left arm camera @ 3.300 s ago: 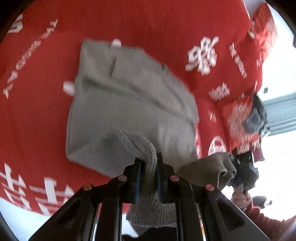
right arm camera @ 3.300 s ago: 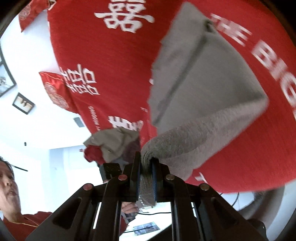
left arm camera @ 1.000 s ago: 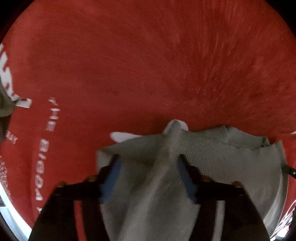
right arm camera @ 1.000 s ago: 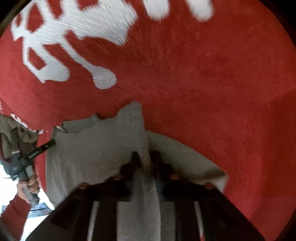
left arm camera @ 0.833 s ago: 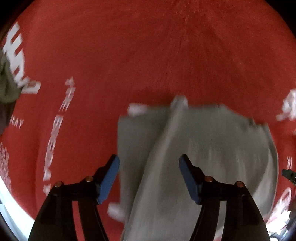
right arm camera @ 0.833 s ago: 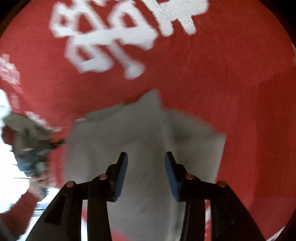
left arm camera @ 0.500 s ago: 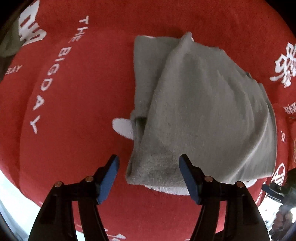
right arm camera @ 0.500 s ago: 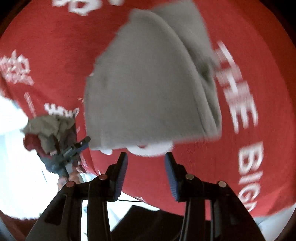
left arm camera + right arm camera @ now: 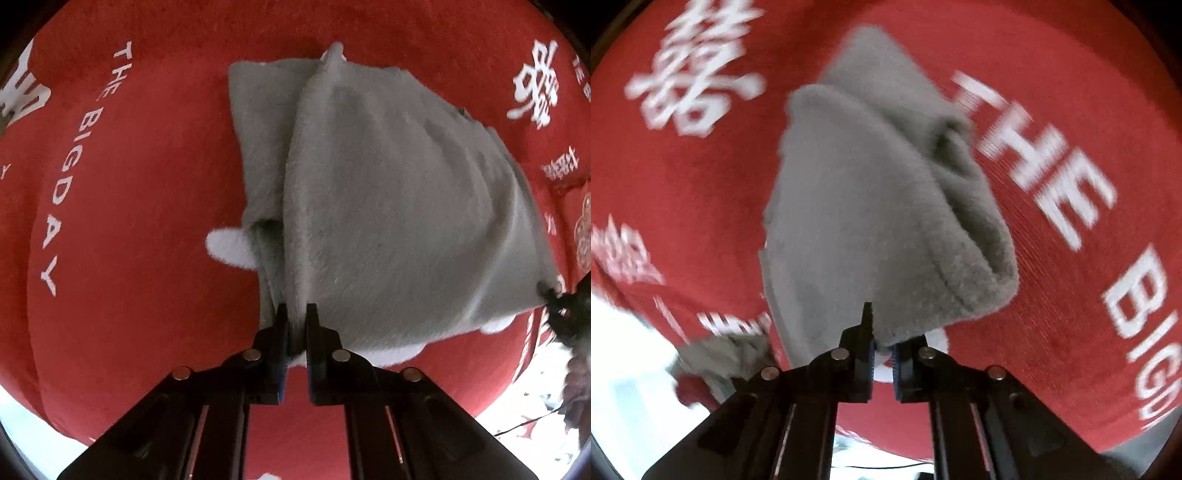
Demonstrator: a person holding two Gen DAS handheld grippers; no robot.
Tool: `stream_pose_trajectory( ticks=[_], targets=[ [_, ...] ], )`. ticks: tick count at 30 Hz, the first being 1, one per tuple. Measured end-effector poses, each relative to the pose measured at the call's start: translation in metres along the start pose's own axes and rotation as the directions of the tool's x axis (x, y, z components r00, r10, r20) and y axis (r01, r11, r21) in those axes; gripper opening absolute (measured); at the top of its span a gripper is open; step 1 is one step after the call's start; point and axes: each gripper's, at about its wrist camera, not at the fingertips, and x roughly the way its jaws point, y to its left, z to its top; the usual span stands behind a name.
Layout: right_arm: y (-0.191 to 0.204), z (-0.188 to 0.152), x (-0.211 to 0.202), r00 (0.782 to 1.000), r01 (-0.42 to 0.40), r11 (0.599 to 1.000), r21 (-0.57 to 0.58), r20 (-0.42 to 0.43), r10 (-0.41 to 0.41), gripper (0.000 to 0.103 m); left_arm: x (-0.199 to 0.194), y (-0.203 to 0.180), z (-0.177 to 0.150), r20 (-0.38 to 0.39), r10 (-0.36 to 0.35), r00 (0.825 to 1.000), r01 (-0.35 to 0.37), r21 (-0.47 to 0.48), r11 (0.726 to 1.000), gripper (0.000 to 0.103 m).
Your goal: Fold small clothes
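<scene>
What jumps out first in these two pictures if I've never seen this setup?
A folded grey garment lies in the middle of a bright red cloth printed with white lettering. Two black grippers pinch its near edge: the left gripper at one corner, the right gripper at another, both having just closed on the fabric.

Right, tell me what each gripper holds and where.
Left gripper pinches the grey fleece garment at its near folded edge; right gripper pinches that garment's near corner.

Fuzzy matt grey knit garment point(image 9: 388, 206), ribbed red woven cloth point(image 9: 147, 221), white lettering
</scene>
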Motion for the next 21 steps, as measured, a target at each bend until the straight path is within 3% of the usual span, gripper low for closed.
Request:
stream_pose_trajectory(
  ticks=[2,5,7,9,10,12,14,15,17,19,21],
  targets=[
    [0.002,-0.003,-0.002,0.993,0.11,0.988,-0.112,-0.017,-0.113,0.007,0.003,0.002,-0.006,0.018,-0.003,1.0,0.003,0.003,1.0,0.009],
    [-0.016,0.001,0.008,0.985,0.16,0.981,-0.106,-0.051,-0.166,0.008,-0.003,0.008,-0.011,0.059,0.004,0.998,-0.001,-0.047,0.999,0.009],
    [-0.017,0.003,0.006,0.985,0.162,0.98,-0.115,-0.047,-0.169,0.008,-0.01,0.01,-0.013,0.07,0.041,0.997,-0.035,-0.077,0.996,0.022],
    [-0.016,-0.002,-0.001,0.978,0.198,0.971,-0.131,-0.039,-0.204,0.014,-0.018,0.014,-0.02,0.079,0.11,0.991,-0.101,-0.11,0.989,0.056],
    [-0.009,-0.006,0.0,0.968,0.242,0.959,-0.148,-0.038,-0.25,0.02,-0.022,0.015,-0.023,0.086,0.133,0.987,-0.122,-0.126,0.985,0.064],
    [0.009,-0.018,0.005,0.946,0.304,0.932,-0.197,-0.048,-0.319,0.033,-0.03,0.017,-0.029,0.094,0.156,0.983,-0.141,-0.153,0.978,0.064],
    [0.041,-0.04,0.012,0.93,0.338,0.897,-0.285,-0.045,-0.365,0.035,-0.037,0.019,-0.034,0.104,0.178,0.979,-0.158,-0.172,0.972,0.067],
    [0.06,-0.052,0.015,0.922,0.345,0.866,-0.36,-0.041,-0.385,0.037,-0.042,0.022,-0.039,0.108,0.176,0.978,-0.156,-0.177,0.972,0.084],
    [0.09,-0.069,0.028,0.919,0.331,0.819,-0.469,-0.039,-0.393,0.046,-0.053,0.029,-0.049,0.137,0.169,0.976,-0.141,-0.191,0.971,0.102],
    [0.119,-0.087,0.049,0.931,0.254,0.797,-0.548,-0.084,-0.354,0.051,-0.057,0.028,-0.054,0.146,0.177,0.973,-0.147,-0.194,0.97,0.102],
    [0.14,-0.101,0.077,0.941,0.146,0.817,-0.558,-0.176,-0.289,0.052,-0.055,0.032,-0.056,0.133,0.152,0.979,-0.121,-0.218,0.968,0.102]
  ],
)
